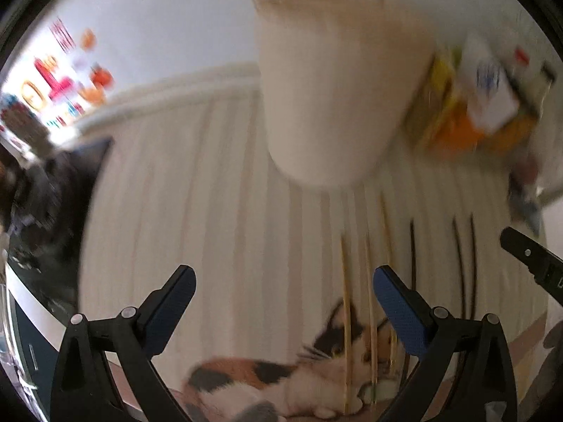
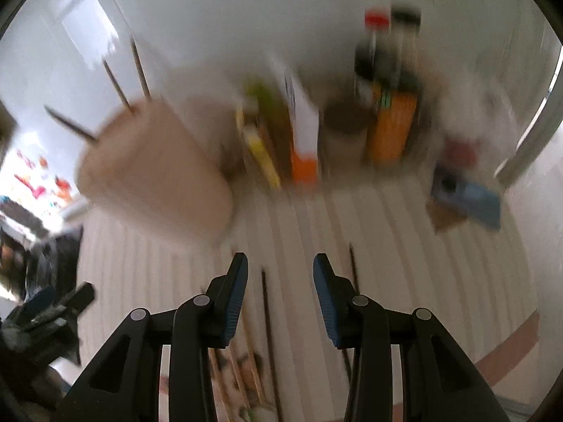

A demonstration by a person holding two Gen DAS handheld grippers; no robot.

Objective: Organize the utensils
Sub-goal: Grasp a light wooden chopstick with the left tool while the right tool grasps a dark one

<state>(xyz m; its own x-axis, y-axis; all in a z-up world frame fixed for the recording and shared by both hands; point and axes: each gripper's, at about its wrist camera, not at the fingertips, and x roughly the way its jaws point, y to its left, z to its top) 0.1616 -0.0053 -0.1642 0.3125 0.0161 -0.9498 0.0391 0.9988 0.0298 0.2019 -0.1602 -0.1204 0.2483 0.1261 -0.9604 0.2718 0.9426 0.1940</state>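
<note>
Both views are motion-blurred; the landmark is the beige holder cup (image 1: 337, 81).

Your left gripper (image 1: 284, 302) has its jaws spread wide with nothing between them, held above the striped mat (image 1: 197, 211) on the near side of the cup. Light wooden chopsticks (image 1: 346, 316) lie flat on the mat in front of the cup, crossing a printed calico cat (image 1: 267, 383) at the mat's near edge. Dark chopsticks (image 1: 459, 263) lie just beside the light ones, farther right of the cup's base.

Your right gripper (image 2: 280, 281) is also parted, empty, with a dark chopstick (image 2: 267, 320) on the mat showing between its fingers. From this side the cup (image 2: 155, 172) sits ahead and to the left, with several dark sticks (image 2: 119, 88) standing out of its mouth.

Beyond the cup, to its right: cartons and boxes (image 2: 302, 133), then dark bottles (image 2: 387, 56) against the wall. Labels are too blurred to read.
</note>
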